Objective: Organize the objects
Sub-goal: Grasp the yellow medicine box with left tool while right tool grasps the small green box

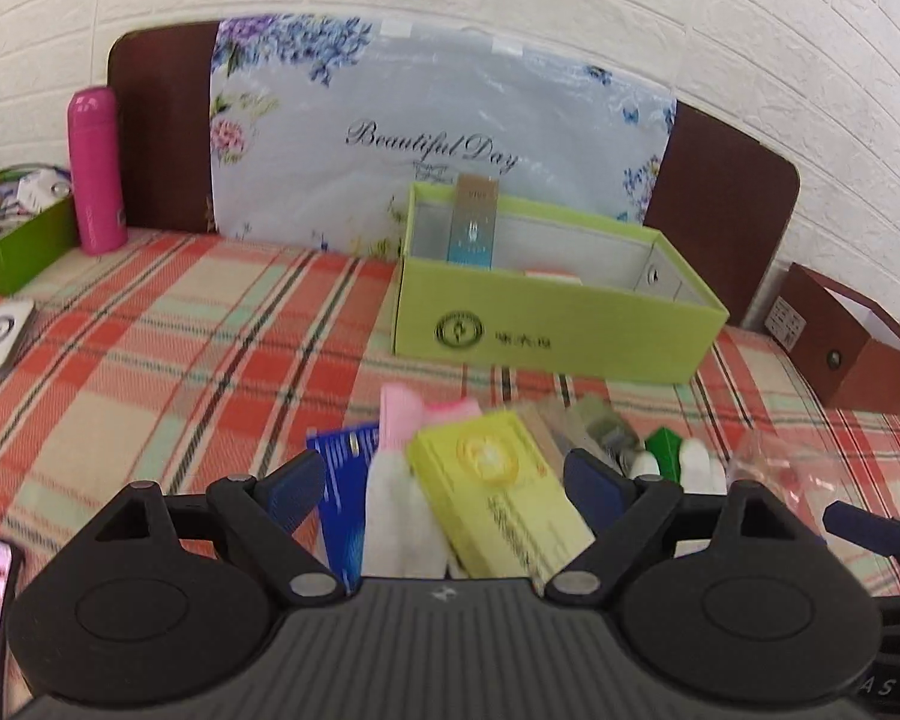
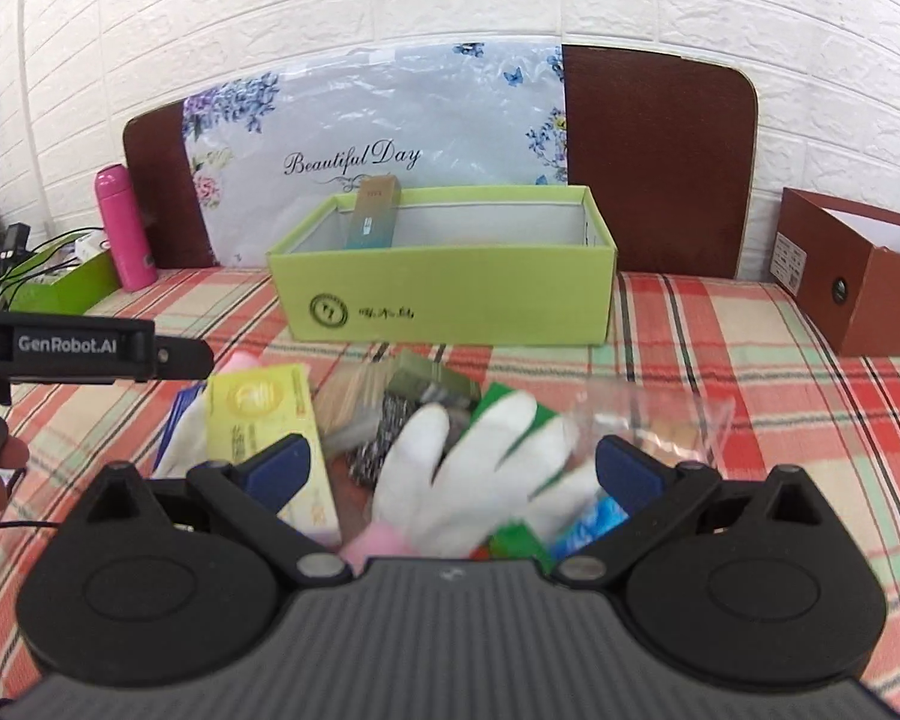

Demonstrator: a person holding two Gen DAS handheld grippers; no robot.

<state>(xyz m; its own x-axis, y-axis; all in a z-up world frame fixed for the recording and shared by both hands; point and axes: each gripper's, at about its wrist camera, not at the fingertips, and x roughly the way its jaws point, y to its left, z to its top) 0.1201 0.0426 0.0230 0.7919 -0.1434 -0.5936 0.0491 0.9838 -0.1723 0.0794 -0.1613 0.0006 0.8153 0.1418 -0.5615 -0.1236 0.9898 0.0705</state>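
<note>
Only right view shows white glove (image 2: 480, 468) whole; left tongs (image 1: 444, 486), right tongs (image 2: 450, 471) spread, empty.

Three open boxes: lime green box (image 2: 444, 294), brown box (image 2: 852, 276), smaller green box (image 1: 12, 240). One pink bottle (image 1: 94, 171). One tall carton (image 2: 373, 213) inside lime box. Two white gloves: (image 2: 480, 468), (image 1: 390, 516). One yellow packet (image 1: 498, 498). One clear bag (image 2: 660, 420).
</note>
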